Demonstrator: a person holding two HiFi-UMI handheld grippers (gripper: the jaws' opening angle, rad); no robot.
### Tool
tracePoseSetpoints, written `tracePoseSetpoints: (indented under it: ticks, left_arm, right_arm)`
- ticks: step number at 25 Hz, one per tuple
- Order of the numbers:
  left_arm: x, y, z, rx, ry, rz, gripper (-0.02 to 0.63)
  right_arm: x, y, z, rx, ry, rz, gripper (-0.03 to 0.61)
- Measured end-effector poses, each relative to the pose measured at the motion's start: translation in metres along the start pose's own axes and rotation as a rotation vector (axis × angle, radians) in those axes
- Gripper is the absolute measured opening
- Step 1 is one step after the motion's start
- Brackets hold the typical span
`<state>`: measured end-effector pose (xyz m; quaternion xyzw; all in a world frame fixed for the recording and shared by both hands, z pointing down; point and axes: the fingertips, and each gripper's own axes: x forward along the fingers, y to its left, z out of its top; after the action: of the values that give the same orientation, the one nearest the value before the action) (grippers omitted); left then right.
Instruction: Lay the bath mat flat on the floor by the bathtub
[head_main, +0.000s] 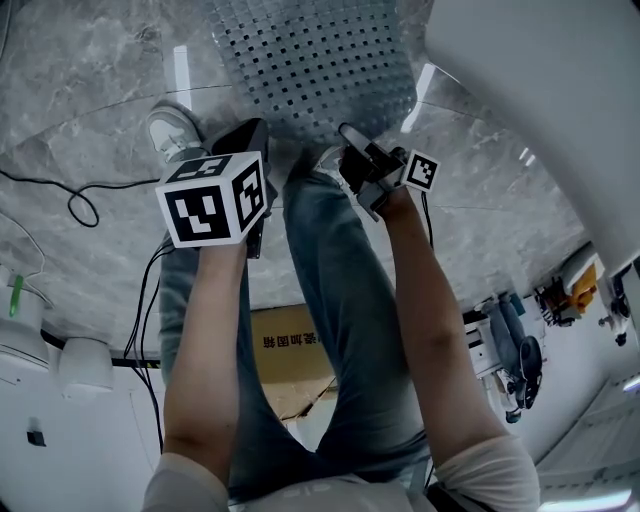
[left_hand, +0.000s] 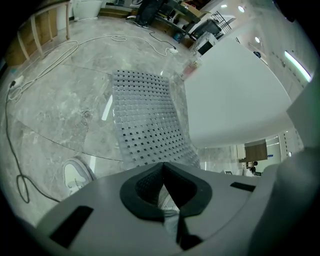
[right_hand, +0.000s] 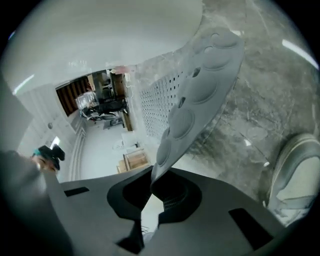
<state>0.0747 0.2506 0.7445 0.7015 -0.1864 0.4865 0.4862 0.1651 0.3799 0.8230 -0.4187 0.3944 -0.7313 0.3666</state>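
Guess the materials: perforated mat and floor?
Bath mat: probably soft rubber or PVC, matte grey; grid of holes, suction cups underneath, bends limply. Floor: polished marble or marble-look tile; grey veining, glossy light reflections.

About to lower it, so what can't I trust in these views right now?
Bath mat far end: head view, cut off by the top edge.
Mat's near edge: left gripper view, hidden behind the left gripper.
Floor under the near edge: head view, hidden by the person's legs.
Gap between mat and bathtub: too unclear in any view.
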Motion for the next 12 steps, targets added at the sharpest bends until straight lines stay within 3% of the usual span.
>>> tracePoseSetpoints:
  ticks: [2,4,6,8,10,12]
  left_arm:
    - [-0.001,0.004,0.001,-0.008,-0.007,0.001,0.017]
    - [-0.004,0.007,0.001,-0.011,-0.013,0.0,0.017]
    - [-0.007,0.006,0.001,-0.01,-0.015,-0.003,0.017]
    - [-0.007,0.005,0.001,-0.007,-0.016,-0.004,0.017]
    - [-0.006,0.006,0.0,-0.005,-0.015,-0.001,0.017]
    - [-0.005,0.008,-0.002,-0.003,-0.011,0.0,0.017]
  right_arm:
    - [-0.003,0.013,0.001,0.03,-0.004,0.087,0.04]
    - [-0.005,0.016,0.003,0.009,0.001,0.087,0.038]
    - [-0.008,0.002,0.005,-0.045,0.02,-0.019,0.04]
    - [-0.012,-0.022,0.009,-0.102,0.038,-0.182,0.04]
    - [-0.017,-0.049,0.012,-0.114,0.014,-0.334,0.041]
    - [-0.019,-0.068,0.014,-0.113,-0.041,-0.422,0.047]
